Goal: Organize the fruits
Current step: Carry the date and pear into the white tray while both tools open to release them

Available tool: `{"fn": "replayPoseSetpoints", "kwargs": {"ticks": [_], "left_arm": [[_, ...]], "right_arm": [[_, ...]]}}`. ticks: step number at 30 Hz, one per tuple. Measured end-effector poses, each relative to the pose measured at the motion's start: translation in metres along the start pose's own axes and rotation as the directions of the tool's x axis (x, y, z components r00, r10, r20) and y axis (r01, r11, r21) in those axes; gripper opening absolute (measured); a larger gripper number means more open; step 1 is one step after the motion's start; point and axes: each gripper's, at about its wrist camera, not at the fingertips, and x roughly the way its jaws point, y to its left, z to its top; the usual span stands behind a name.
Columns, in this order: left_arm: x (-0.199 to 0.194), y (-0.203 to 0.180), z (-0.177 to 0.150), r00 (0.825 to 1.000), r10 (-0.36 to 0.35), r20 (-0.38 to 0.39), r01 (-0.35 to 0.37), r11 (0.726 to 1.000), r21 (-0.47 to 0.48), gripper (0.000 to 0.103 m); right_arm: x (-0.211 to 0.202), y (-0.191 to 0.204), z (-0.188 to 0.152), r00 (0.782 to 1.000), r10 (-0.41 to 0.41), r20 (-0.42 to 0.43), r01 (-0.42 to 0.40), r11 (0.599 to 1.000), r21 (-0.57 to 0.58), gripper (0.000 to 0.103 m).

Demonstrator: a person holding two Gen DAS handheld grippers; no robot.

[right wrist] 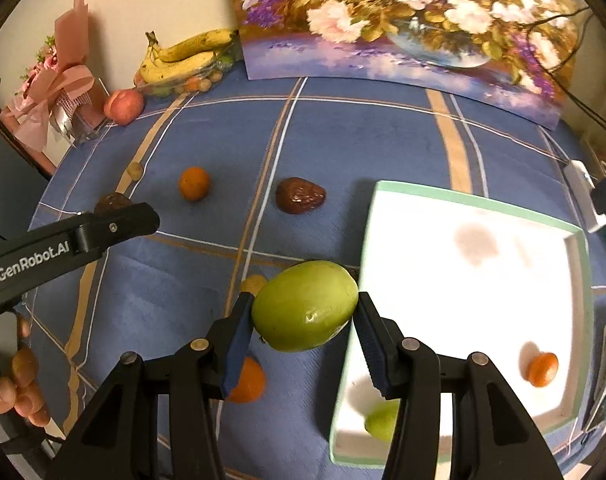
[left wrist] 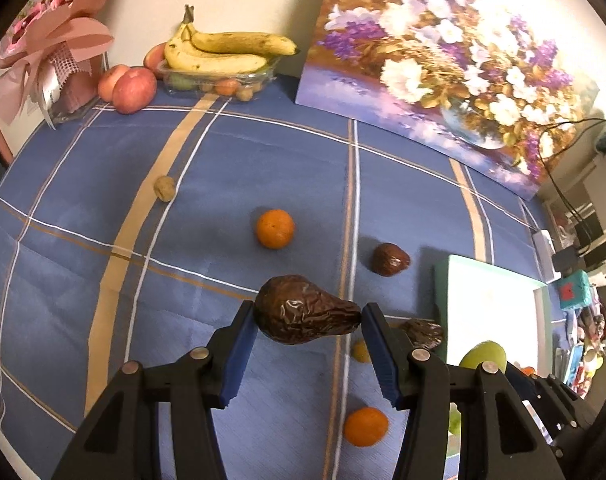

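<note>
My left gripper (left wrist: 309,320) is shut on a wrinkled dark brown date (left wrist: 303,314), held above the blue cloth. My right gripper (right wrist: 303,312) is shut on a green fruit (right wrist: 305,306), lifted beside the left edge of the white tray (right wrist: 575,236). In the tray lie a small orange fruit (right wrist: 542,369) and another green fruit (right wrist: 381,420), partly hidden by my finger. Loose on the cloth are an orange (left wrist: 275,229), a reddish-brown date (left wrist: 390,259), a second orange (left wrist: 365,426), a walnut (left wrist: 164,188) and another dark date (left wrist: 425,332).
At the back stand a clear tub with bananas (left wrist: 223,50), apples (left wrist: 129,88), a pink gift bouquet (left wrist: 51,60) and a flower painting (left wrist: 443,60) leaning on the wall. A person's hand (right wrist: 11,384) holds the left gripper's handle (right wrist: 71,240). Cables and clutter lie right of the table.
</note>
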Motion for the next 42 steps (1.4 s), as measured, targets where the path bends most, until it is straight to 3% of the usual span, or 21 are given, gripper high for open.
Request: {"fn": "replayPoseSetpoints", "kwargs": {"ticks": [11,21,32,42], "left_arm": [[-0.005,-0.032,-0.008,1.0,0.004,0.013,-0.005,0.999,0.05,0.057],[0.009,-0.082,-0.021,0.998,-0.035,-0.045,0.042,0.987,0.158,0.057],[0.017,-0.133,-0.038,0.993,-0.07,-0.091,0.092,0.959,0.268,0.057],[0.025,-0.176,-0.056,0.988,-0.111,-0.109,0.142,0.926,0.35,0.057]], "right_arm": [[-0.019,-0.032,-0.011,1.0,0.008,0.021,-0.009,0.999,0.04,0.052],[-0.027,-0.087,-0.015,0.999,-0.038,0.016,0.036,0.99,0.137,0.052],[-0.041,-0.165,-0.033,0.991,-0.135,0.002,0.13,0.956,0.263,0.052],[-0.044,-0.206,-0.043,0.983,-0.185,0.003,0.175,0.933,0.315,0.052]]}}
